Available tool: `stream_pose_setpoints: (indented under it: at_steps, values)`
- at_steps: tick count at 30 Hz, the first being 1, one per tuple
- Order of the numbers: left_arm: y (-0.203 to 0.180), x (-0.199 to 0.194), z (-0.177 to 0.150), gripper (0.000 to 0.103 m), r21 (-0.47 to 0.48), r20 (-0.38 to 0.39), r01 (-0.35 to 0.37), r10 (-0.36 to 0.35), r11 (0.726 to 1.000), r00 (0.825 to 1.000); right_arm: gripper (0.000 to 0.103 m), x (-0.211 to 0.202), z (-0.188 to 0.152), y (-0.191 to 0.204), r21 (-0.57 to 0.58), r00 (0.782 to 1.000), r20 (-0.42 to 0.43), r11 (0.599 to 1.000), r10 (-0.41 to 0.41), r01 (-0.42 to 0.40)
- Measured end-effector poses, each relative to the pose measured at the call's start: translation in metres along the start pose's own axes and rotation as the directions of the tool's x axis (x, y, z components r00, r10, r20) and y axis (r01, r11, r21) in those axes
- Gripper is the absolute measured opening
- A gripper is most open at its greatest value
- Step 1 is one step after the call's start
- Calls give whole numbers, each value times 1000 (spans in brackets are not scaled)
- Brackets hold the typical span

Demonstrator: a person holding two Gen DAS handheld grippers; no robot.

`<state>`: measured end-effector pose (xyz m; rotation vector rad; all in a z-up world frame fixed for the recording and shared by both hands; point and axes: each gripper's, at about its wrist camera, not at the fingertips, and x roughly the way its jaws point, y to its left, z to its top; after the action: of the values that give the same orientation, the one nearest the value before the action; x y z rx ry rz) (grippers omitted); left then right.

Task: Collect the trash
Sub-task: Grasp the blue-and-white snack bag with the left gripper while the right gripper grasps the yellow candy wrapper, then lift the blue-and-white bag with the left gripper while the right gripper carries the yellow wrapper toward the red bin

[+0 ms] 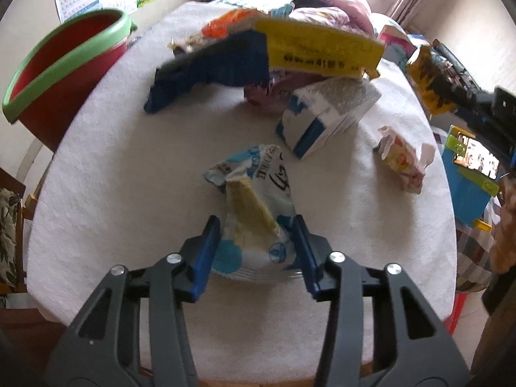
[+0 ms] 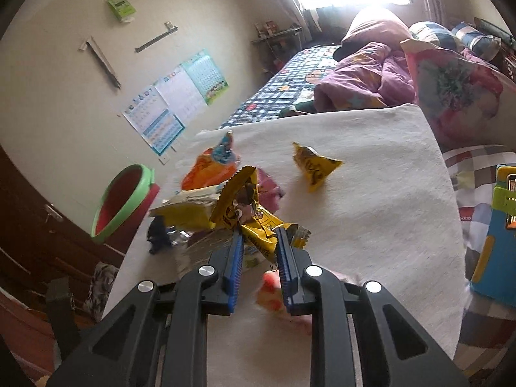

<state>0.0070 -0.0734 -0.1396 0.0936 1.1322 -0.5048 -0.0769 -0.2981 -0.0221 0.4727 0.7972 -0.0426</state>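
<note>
Item one, nearest: my left gripper [image 1: 254, 251], jaws part open around a crumpled white-and-blue wrapper [image 1: 254, 213] flat on the white-covered table [image 1: 96, 193]; whether the pads press it I cannot tell. Item two: my right gripper [image 2: 258, 258], clamped on one yellow wrapper [image 2: 248, 213], held off the table, I judge for binning. Beyond: a loose heap of packets, one small yellow packet [image 2: 314, 166] apart. Farthest: one red bin with green rim [image 1: 64, 64], beside the table.

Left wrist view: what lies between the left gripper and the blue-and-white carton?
In the left wrist view, a crumpled white-and-blue bag lies on the cloth between the left gripper and the carton.
</note>
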Motion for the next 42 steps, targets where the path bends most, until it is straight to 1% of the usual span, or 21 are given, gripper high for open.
stream_pose_setpoints:
  at_steps: [3,6,9,11,15,19,21,24,28,30,32,33,34,36,37,38,41,42]
  values:
    - [2,-14,6,44,-15,49,-5,6,1000,999,20,0,-1,7,-6,1000,-7,1000,21,-22]
    - [8,-34,14,44,-40,117,-16,21,999,993,20,-3,-2,12,-1,999,1,999,39,-39]
    - [16,-57,22,44,-58,193,-61,71,996,979,20,-7,-2,19,-18,999,12,999,41,-41]
    - [21,-67,26,44,-68,224,-82,95,994,970,20,-8,-1,25,-34,999,21,999,41,-40]
    - [33,-88,36,43,-86,279,-126,145,988,949,20,-10,-2,34,-51,998,27,997,54,-53]
    - [41,-98,40,43,-98,308,-145,169,985,936,20,-6,-1,43,-69,998,22,996,62,-60]
    - [47,-102,41,43,-106,314,-145,171,984,934,21,-3,0,48,-75,998,17,995,67,-66]
    - [51,-101,43,38,-112,312,-144,172,983,934,21,0,1,55,-87,997,14,994,72,-71]
    - [60,-100,44,37,-124,309,-141,173,982,935,21,3,2,64,-101,997,15,992,75,-73]
    - [63,-96,44,38,-115,292,-126,155,985,944,21,6,2,67,-101,997,12,992,73,-72]
    - [62,-89,42,46,-101,273,-119,142,988,952,21,8,1,68,-97,997,9,993,73,-72]
    - [62,-85,41,56,-92,262,-112,133,989,956,21,9,1,69,-95,997,7,993,73,-72]
    - [59,-75,39,62,-70,243,-101,115,992,963,21,10,0,70,-93,997,6,993,73,-72]
    - [57,-59,34,65,-49,191,-106,113,993,975,21,10,0,71,-91,997,2,993,74,-74]
    - [57,-49,30,66,-41,156,-90,95,995,983,21,10,-1,71,-93,997,2,993,72,-71]
    - [57,-42,27,66,-38,136,-80,85,996,987,21,9,-2,71,-94,998,2,993,69,-68]
    - [58,-20,21,67,-30,83,-105,108,994,991,21,9,-5,68,-85,998,-6,994,62,-62]
    - [60,-16,20,67,-35,69,-101,103,994,992,21,9,-6,68,-87,998,-7,994,59,-59]
